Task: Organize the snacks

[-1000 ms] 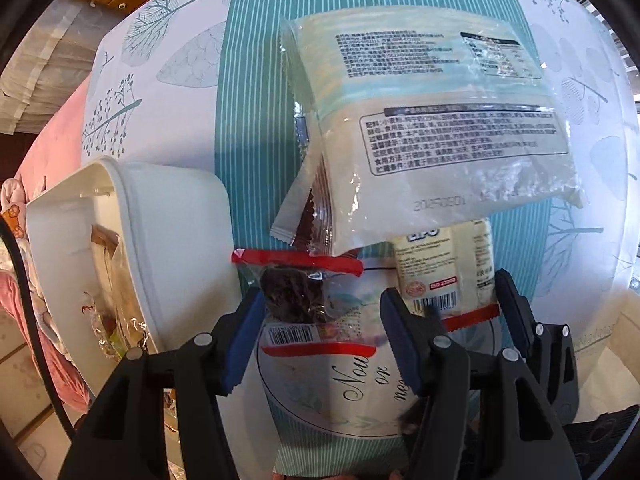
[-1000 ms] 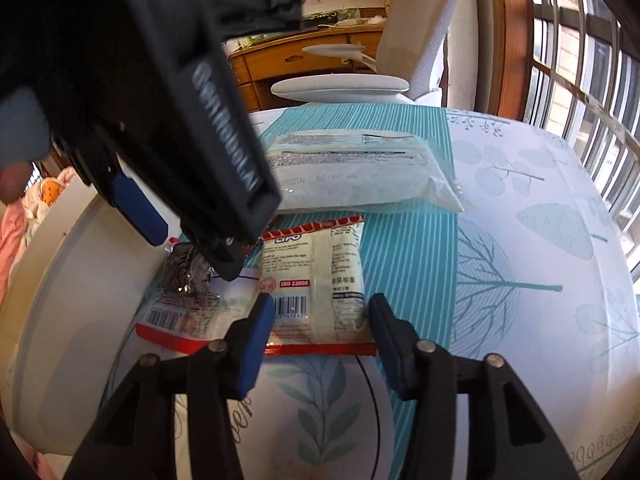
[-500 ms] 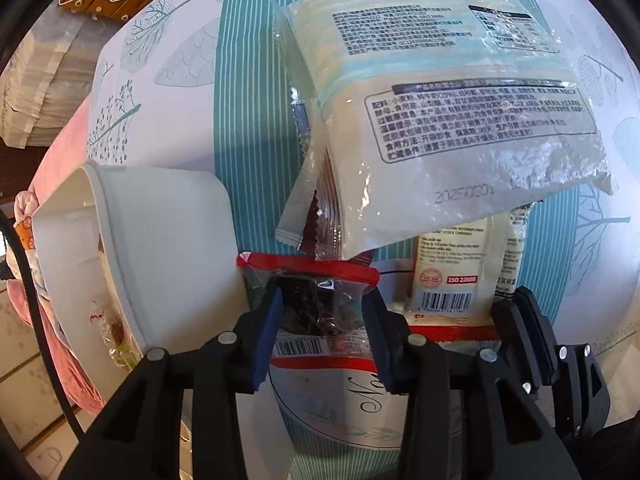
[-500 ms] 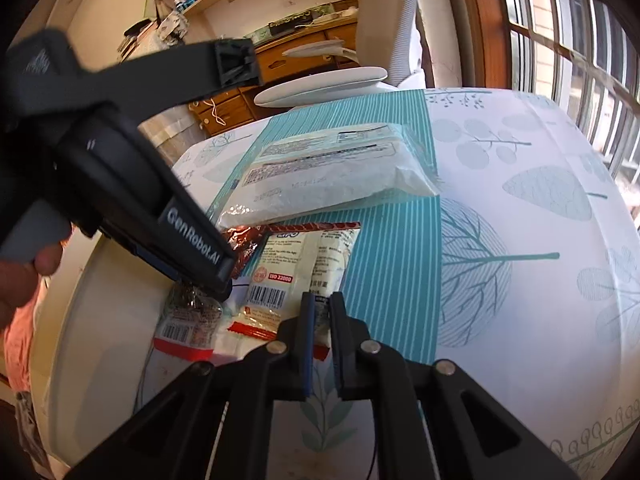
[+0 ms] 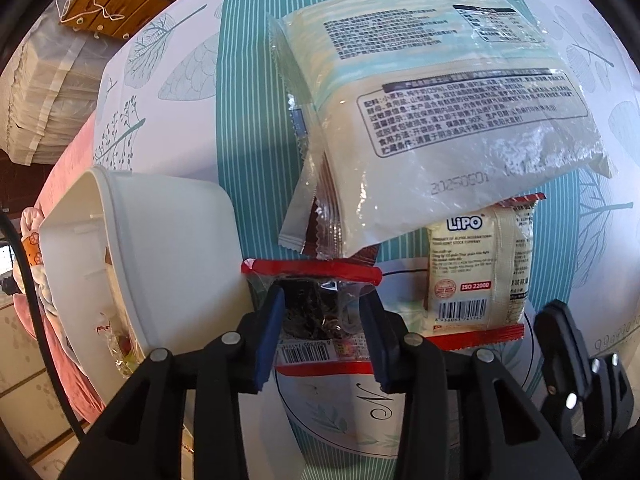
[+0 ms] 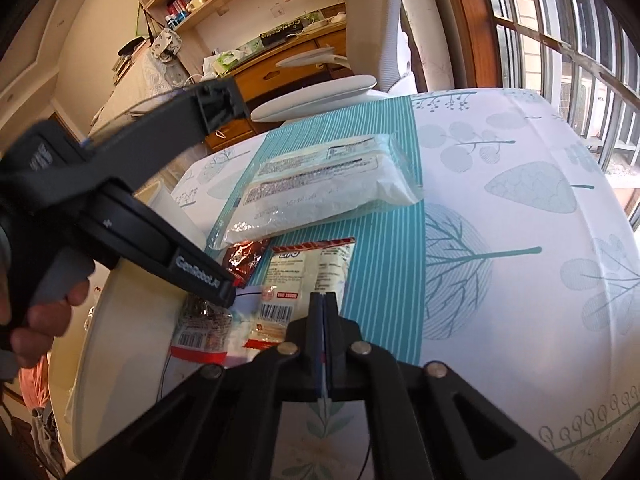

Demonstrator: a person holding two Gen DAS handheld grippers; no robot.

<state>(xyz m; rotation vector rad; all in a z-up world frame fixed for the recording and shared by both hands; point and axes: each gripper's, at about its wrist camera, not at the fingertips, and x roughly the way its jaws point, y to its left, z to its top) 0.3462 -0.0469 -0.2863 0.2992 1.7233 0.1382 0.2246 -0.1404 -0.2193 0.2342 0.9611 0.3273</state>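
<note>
brown packet (image 5: 326,220) mostly hidden under big white bag (image 5: 440,120).

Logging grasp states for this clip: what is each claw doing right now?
Left claw: closing around the clear dark-snack packet, not clearly clamped.
Right claw: shut, holding nothing; Lipo packet lies ahead.

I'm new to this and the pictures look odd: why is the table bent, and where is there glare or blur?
Left wrist view: the fisheye lens bows the tablecloth into a dome; sunlight glares off the large white snack bag, though its print and the Lipo packet stay sharp.
Right wrist view: the window bars curve, and the left gripper is smeared.
</note>
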